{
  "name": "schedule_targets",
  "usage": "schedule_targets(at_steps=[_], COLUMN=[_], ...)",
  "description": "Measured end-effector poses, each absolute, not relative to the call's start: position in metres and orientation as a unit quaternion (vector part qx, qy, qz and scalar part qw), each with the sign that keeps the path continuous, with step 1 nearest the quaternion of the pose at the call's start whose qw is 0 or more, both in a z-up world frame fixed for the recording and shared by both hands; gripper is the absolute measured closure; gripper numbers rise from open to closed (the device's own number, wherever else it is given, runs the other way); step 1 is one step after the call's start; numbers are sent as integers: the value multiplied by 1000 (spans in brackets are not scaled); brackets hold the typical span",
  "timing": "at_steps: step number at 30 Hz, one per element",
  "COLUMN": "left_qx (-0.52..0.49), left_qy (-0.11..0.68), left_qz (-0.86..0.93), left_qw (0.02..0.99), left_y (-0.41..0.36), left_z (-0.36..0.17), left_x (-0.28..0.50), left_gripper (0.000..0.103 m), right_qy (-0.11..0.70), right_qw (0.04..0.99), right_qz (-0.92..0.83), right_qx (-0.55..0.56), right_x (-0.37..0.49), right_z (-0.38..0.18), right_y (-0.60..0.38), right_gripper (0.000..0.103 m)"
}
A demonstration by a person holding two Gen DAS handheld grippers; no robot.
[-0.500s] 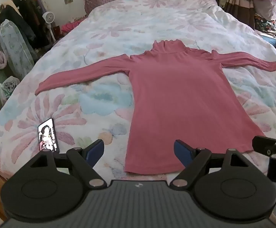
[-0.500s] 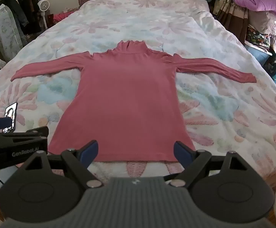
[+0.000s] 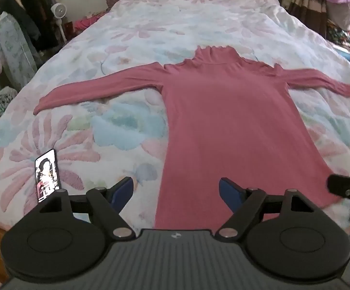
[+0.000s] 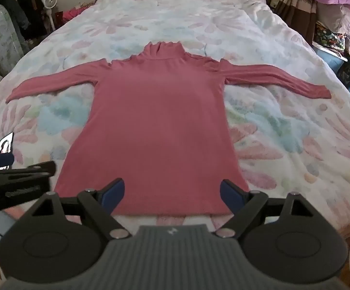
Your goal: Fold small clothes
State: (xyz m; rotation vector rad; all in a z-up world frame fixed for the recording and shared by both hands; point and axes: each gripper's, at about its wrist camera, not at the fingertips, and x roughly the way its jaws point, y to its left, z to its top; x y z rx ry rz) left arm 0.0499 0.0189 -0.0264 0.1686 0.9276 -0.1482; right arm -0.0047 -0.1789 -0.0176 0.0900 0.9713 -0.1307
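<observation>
A pink long-sleeved turtleneck top (image 3: pixel 228 125) (image 4: pixel 160 120) lies flat on the bed, collar away from me, both sleeves spread out sideways. My left gripper (image 3: pixel 176 192) hangs open above the hem's left corner, its blue pads wide apart with nothing between them. My right gripper (image 4: pixel 172 192) is open too, over the right half of the hem, and it holds nothing. The left gripper also shows as a black bar (image 4: pixel 18 183) at the left edge of the right wrist view.
A phone (image 3: pixel 47 175) with a lit screen lies on the floral duvet (image 3: pixel 131 36) left of the top. Hanging clothes and a small fan (image 3: pixel 59 12) stand beyond the bed's left side. Piled bedding and bags (image 4: pixel 332 24) crowd the right side.
Both views have drifted slightly nearer to the hem. The top lies as before and both grippers stay open.
</observation>
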Motion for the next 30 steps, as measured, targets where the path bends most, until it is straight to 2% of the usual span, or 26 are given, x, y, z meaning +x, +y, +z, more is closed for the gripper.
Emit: schedule_targets(at_steps=[4,6,10,13,15,16,20,23,25,27,30], left_qx=[61,57,57,59,28,-1,-90,-150,-207,-257,-296], left_qy=[446,438,403,394,398,401,401,402,390,373,370], left_qz=[-62,-62,-62,-28,-13,-9,21,90,127,141,159], left_qw=[891,895,911,917,917,916,911,899,888,880,866], left_y=[38,46,67,96,124,143,219,285,329,365,399], left_z=[-33,-36,-46,-56,-63,-67,-77,-86,-95,-105,-125], left_x=[84,100,139,182,215,233,295,335,352,366,384], left_gripper=[18,28,31,45,71,73,73,72,70,61,60], right_qy=[431,415,356,339,345,352,383,398,402,404,393], right_qw=[898,905,931,938,937,935,918,908,904,904,910], right_qz=[-81,-84,-85,-66,-44,-28,10,-15,-34,-36,-27], right_qx=[38,32,19,21,21,26,107,129,140,138,129], right_x=[17,32,62,90,113,124,181,217,234,251,265], right_z=[-24,-28,-35,-46,-50,-54,-80,-106,-118,-126,-133], right_y=[-196,-203,-219,-229,-235,-239,-266,-279,-280,-284,-283], right_gripper=[20,20,20,20,20,20,20,20,20,20,20])
